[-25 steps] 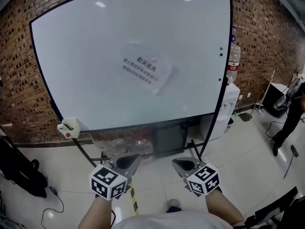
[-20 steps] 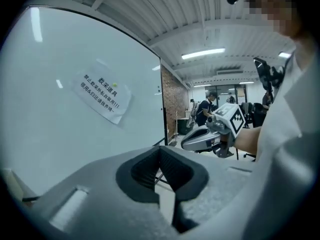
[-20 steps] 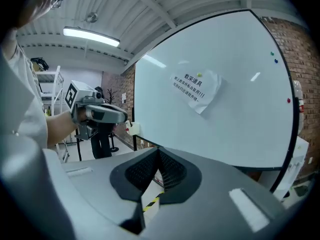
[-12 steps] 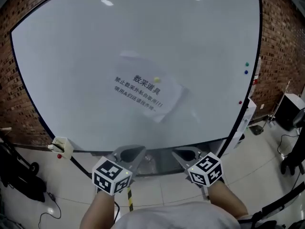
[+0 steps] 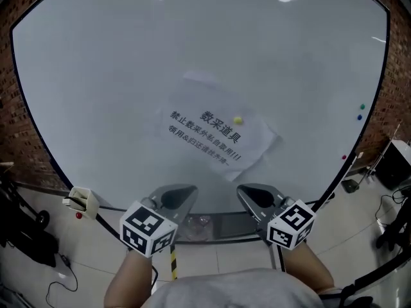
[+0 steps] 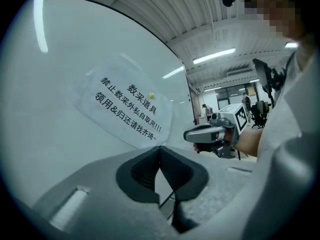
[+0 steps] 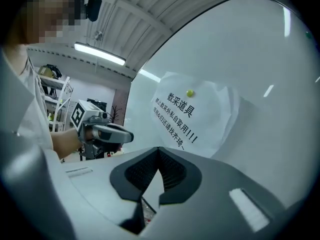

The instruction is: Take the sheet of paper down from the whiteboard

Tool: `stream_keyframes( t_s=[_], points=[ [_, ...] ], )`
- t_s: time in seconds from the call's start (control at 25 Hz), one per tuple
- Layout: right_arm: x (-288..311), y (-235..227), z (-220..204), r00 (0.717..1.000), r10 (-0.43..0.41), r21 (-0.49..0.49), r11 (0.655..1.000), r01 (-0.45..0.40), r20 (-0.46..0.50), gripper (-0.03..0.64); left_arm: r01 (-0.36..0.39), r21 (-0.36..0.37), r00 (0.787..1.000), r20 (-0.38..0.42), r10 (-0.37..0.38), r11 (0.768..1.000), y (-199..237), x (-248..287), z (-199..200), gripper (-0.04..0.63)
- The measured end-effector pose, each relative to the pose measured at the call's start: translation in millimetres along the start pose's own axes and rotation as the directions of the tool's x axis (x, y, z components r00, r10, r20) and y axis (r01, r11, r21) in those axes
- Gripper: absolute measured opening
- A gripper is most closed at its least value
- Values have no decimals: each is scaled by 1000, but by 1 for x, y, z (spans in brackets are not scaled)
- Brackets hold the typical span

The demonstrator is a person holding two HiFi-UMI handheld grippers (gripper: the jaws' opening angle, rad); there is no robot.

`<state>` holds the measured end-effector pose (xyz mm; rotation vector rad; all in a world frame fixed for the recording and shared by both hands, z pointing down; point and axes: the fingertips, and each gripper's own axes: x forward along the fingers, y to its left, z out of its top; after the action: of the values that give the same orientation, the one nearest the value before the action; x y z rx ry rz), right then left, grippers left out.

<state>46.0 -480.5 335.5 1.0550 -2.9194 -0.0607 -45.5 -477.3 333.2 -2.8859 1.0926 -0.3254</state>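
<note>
**Both grippers shut and empty below the pinned sheet**

From the head view I look at a large whiteboard (image 5: 96,76) that fills nearly the whole picture, with a brick wall (image 5: 13,127) at its left edge. The sheet of paper (image 5: 218,136) hangs in the lower middle of the board, tilted so that its black printed lines run down to the right. A small yellow magnet (image 5: 237,120) pins it near its top. Its lower right edge looks slightly lifted from the board.

I hold the left gripper (image 5: 183,190) and the right gripper (image 5: 247,190) side by side under the sheet, both pointing toward the board and clear of the paper. Each gripper's own view shows its dark ridged pads pressed together, with nothing between them and the sheet beyond the tips.

Green (image 5: 361,107), blue (image 5: 359,117) and red (image 5: 343,157) magnets sit near the board's right edge. A small pale box (image 5: 80,201) sits at its lower left corner.
</note>
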Motion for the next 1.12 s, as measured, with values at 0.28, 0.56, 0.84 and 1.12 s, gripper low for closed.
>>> stream_keyframes(
  t_s=[0.28, 0.56, 0.84, 1.12],
  points=[
    [24, 2, 31, 999, -46, -67, 997, 47, 18, -2, -44, 74, 997, 61, 39, 996, 56, -26, 32, 47],
    [34, 10, 34, 997, -79, -107, 991, 81, 22, -2, -169, 36, 970, 184, 159, 985, 117, -55, 73, 187],
    [30, 10, 38, 995, -95, -117, 988, 99, 41, -2, -179, -34, 962, 203, 182, 983, 144, -48, 79, 186],
    [33, 7, 37, 993, -107, -130, 985, 112, 44, -2, -146, -25, 965, 216, 148, 989, 144, -38, 83, 179]
  ],
)
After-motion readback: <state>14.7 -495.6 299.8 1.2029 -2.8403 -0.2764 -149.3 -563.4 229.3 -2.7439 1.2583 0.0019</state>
